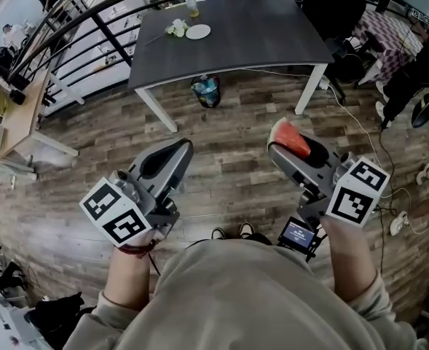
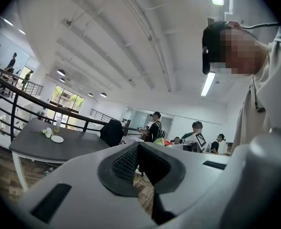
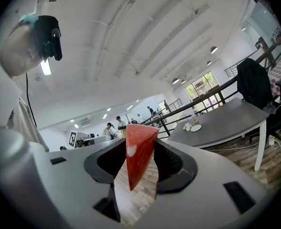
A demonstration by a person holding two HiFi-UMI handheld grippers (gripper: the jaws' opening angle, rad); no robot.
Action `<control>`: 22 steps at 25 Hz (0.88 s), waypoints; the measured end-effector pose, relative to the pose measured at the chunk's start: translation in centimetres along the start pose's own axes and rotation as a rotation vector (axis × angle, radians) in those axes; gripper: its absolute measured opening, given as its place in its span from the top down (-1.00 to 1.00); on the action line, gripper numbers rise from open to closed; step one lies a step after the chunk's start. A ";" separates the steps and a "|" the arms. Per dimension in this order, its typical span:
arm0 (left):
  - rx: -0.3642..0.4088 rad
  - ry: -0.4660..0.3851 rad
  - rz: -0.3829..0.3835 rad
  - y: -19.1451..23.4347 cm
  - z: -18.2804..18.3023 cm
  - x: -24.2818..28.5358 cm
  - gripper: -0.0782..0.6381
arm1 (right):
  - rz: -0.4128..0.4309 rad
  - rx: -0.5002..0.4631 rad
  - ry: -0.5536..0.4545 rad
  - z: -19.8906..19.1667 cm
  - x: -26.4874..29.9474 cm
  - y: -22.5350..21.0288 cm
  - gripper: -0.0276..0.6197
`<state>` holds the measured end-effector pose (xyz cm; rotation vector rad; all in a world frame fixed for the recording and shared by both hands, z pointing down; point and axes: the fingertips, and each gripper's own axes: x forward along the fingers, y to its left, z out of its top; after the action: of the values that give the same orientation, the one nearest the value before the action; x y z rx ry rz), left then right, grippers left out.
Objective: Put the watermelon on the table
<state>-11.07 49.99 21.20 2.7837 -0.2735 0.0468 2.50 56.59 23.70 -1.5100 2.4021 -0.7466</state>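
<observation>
The right gripper (image 3: 141, 166) is clamped on 1 watermelon slice (image 3: 138, 147), well short of the table (image 1: 265, 35). The left gripper (image 2: 139, 163) is closed, empty. A jolt could slide the slick wedge onto the floor (image 1: 221, 173); squeezing harder could crush it. Its long axis stands near upright, tip down.
</observation>
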 end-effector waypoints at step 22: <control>0.007 0.024 -0.061 4.4 0.7 4.1 0.76 | -0.068 -0.004 0.030 1.3 1.5 -2.6 0.31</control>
<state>-7.91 44.97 22.26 2.7942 -0.1826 0.0661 4.39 53.93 24.12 -1.6003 2.3860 -0.7835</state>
